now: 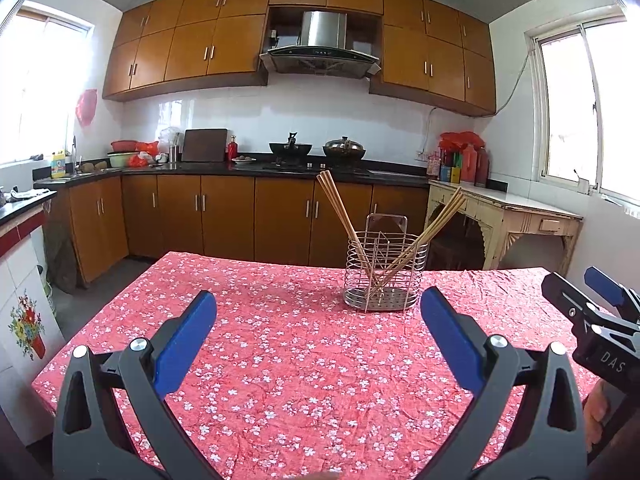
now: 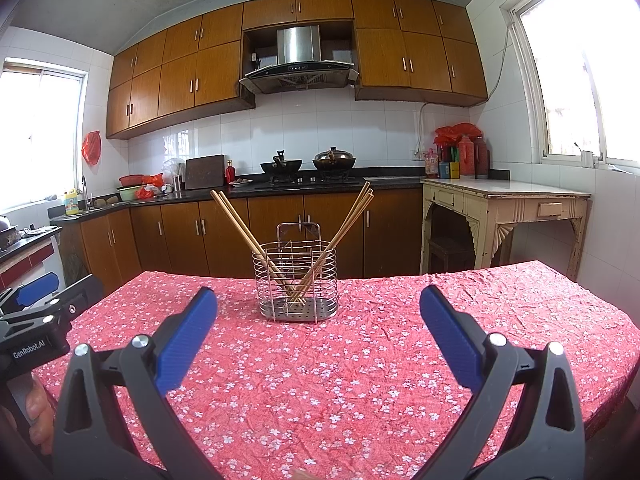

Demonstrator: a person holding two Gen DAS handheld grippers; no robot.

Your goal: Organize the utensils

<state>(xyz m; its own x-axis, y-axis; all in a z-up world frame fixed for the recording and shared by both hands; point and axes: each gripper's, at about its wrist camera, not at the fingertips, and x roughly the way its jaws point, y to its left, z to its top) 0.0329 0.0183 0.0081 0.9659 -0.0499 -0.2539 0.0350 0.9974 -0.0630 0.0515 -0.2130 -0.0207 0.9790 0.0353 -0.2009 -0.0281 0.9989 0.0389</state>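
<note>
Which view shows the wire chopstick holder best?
Right wrist: the wire chopstick holder sits near centre, between the open right tongs, both chopstick bundles clear. Left wrist shows it complete too, but off to the right.

A home kitchen: wooden cabinets (image 1: 192,52), range hood (image 1: 320,46), woks on the stove (image 2: 308,166), sink counter (image 1: 80,174).

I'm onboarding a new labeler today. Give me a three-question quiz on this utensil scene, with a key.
1. True or false: the left gripper holds a chopstick.
2. Where are the chopsticks? A) flat on the tablecloth B) in the wire holder C) in the right gripper
3. Fill in: the chopsticks lean in ___ bundles, one left, one right.

Key: 1 false, its jaws are wide open and empty; 2 B; 3 two.
</note>
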